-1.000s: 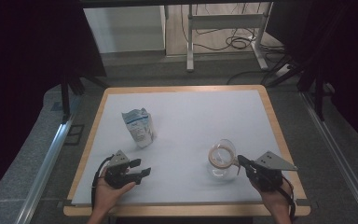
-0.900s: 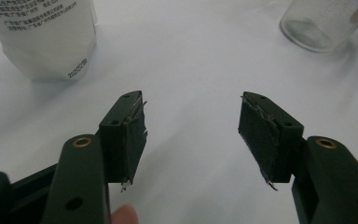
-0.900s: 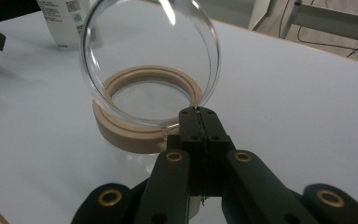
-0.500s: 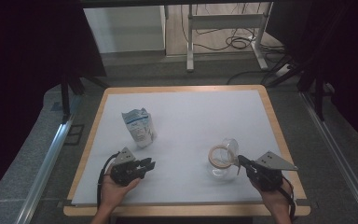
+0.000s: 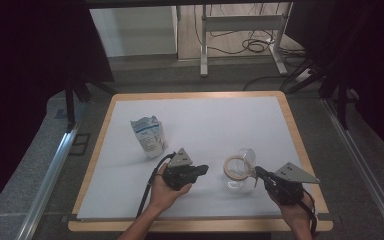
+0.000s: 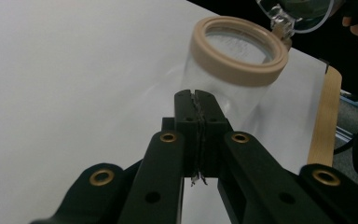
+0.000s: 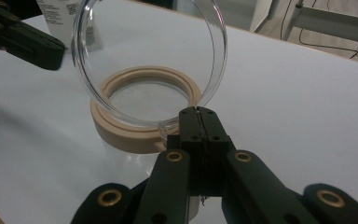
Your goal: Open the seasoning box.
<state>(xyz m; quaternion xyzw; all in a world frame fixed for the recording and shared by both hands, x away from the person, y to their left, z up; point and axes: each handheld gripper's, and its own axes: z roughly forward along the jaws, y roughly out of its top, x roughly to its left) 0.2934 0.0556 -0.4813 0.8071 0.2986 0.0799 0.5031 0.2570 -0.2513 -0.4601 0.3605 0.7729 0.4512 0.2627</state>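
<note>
high view: jar (image 5: 237, 172) sits between both tongs (left (image 5: 203, 169) pressed together empty, right (image 5: 256, 171) pinching its lid (image 7: 149, 60)).

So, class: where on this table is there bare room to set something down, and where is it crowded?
Free: the far half beyond the pouch and the jar. Crowded: the near strip, where both tools flank the jar.

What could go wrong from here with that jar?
1. The right gripper pinches the clear lid only at its rim, hinged open above the jar; a slip could let it snap down.
2. The left gripper, jaws just closed on nothing, points at the jar's glass wall; a nudge might tip or slide the jar.
3. The pouch stands upright nearby and could be knocked.
</note>
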